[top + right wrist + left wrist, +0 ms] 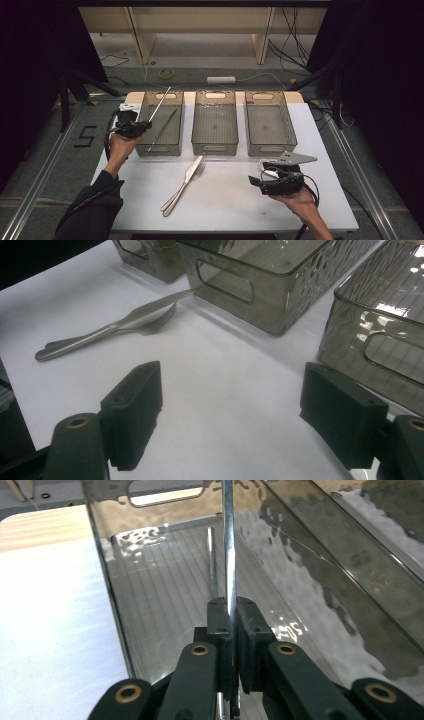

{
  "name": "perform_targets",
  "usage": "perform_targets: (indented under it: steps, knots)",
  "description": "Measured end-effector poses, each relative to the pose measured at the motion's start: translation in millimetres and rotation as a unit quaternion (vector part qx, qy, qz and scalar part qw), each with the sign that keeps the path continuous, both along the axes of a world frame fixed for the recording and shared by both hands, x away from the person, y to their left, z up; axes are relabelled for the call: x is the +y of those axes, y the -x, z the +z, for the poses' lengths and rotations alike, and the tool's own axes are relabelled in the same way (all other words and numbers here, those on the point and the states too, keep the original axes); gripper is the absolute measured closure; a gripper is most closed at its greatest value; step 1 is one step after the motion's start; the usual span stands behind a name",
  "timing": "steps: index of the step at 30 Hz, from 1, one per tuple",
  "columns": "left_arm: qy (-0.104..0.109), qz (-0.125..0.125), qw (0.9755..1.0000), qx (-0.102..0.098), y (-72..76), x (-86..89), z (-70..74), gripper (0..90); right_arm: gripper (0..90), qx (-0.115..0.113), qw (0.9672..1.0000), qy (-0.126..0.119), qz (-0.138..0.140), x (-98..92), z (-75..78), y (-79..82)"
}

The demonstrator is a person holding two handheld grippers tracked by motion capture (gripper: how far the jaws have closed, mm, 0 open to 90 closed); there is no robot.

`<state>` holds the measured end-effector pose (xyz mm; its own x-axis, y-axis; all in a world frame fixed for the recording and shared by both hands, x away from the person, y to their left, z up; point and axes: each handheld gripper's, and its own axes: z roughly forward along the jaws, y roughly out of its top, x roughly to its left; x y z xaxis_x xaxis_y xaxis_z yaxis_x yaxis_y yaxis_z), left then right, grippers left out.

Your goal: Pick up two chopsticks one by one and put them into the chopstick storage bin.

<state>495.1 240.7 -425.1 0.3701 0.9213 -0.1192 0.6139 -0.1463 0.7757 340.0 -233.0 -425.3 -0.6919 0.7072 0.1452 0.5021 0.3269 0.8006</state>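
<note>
**Rod going into the left bin**

Left gripper (136,126) has its jaws clamped on a thin metal rod (159,104), held slanting over the left bin (141,122) at the upper left of the frame. To land it well, lower the far tip first, keep it parallel to the long walls — then let go low. Right gripper (270,181), lower right, jaws apart on nothing. Count: three bins, two rods — one rod in bin (162,130) already — one knife (187,177), one fork (196,175) on the surface (225,200).
</note>
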Motion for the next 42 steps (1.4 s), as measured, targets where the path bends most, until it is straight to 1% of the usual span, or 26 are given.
perform_targets:
  steps: [5, 7, 8, 11, 13, 14, 16, 19, 21, 22, 24, 26, 29, 30, 37, 40, 42]
  knots:
    - [0.001, 0.010, 0.9999, 0.002, -1.6, 1.6, -2.1, 84.9, 25.8, 0.000, 1.0000, -0.001, 0.001, -0.1, 0.6, 0.1]
    - [0.001, 0.015, 0.9999, 0.003, -1.8, 2.0, -2.0, 83.3, 25.8, 0.000, 1.0000, 0.000, 0.002, -0.1, 0.6, -0.1]
    - [0.002, 0.016, 0.9999, 0.000, -1.6, 2.2, -1.4, 80.9, 25.8, 0.001, 1.0000, 0.000, 0.002, 0.0, 0.6, -0.1]
    - [0.006, 0.021, 0.9998, -0.004, -0.6, 2.9, 3.1, 68.8, 25.8, 0.000, 1.0000, 0.000, 0.003, 0.2, 0.8, 0.2]
    - [0.011, 0.018, 0.9998, -0.007, 1.3, 3.5, 6.2, 66.9, 25.8, 0.000, 1.0000, -0.001, 0.002, -0.2, 1.2, 0.1]
    - [0.014, 0.015, 0.9998, -0.006, 2.2, 3.3, 7.5, 63.6, 25.8, -0.001, 1.0000, -0.001, 0.001, -0.5, 1.2, 0.2]
    - [0.018, 0.007, 0.9998, 0.003, 4.6, 2.5, 9.9, 54.6, 25.8, -0.001, 1.0000, 0.000, 0.001, -1.3, 1.7, 0.4]
    - [0.031, -0.007, 0.9995, 0.006, 9.3, -0.2, 13.4, 45.4, 25.8, -0.005, 1.0000, 0.003, -0.004, -2.6, 2.0, -0.6]
    - [0.044, -0.020, 0.9988, 0.010, 12.4, -1.8, 16.0, 40.0, 25.8, -0.007, 0.9999, 0.010, -0.011, -4.0, 2.1, -1.7]
    - [0.049, -0.024, 0.9985, 0.009, 14.6, -3.3, 17.2, 37.8, 25.8, -0.008, 0.9998, 0.014, -0.013, -5.2, 1.6, -2.6]
    - [0.049, -0.034, 0.9982, 0.008, 19.5, -5.9, 20.1, 34.0, 25.8, -0.007, 0.9997, 0.016, -0.019, -7.7, 1.1, -3.7]
    - [0.053, -0.044, 0.9976, 0.005, 24.1, -8.7, 22.3, 31.6, 25.7, -0.005, 0.9996, 0.014, -0.022, -9.6, 0.9, -4.4]
    - [0.051, -0.057, 0.9971, 0.002, 29.9, -12.1, 24.5, 28.2, 25.6, -0.007, 0.9995, 0.018, -0.024, -10.6, 1.0, -4.5]
    - [0.054, -0.058, 0.9969, 0.002, 31.9, -13.5, 24.8, 27.2, 25.6, -0.008, 0.9994, 0.020, -0.026, -10.5, 0.8, -4.5]
    - [0.050, -0.078, 0.9957, -0.003, 46.1, -20.3, 29.1, 22.6, 25.6, -0.011, 0.9990, 0.030, -0.032, -12.2, 0.0, -5.9]
    - [0.045, -0.087, 0.9952, 0.000, 52.4, -24.1, 30.0, 21.5, 25.9, -0.019, 0.9983, 0.035, -0.042, -13.3, 0.6, -6.3]
    - [0.047, -0.091, 0.9948, -0.001, 56.0, -25.7, 30.5, 20.7, 25.9, -0.019, 0.9982, 0.034, -0.045, -14.8, 0.7, -7.5]
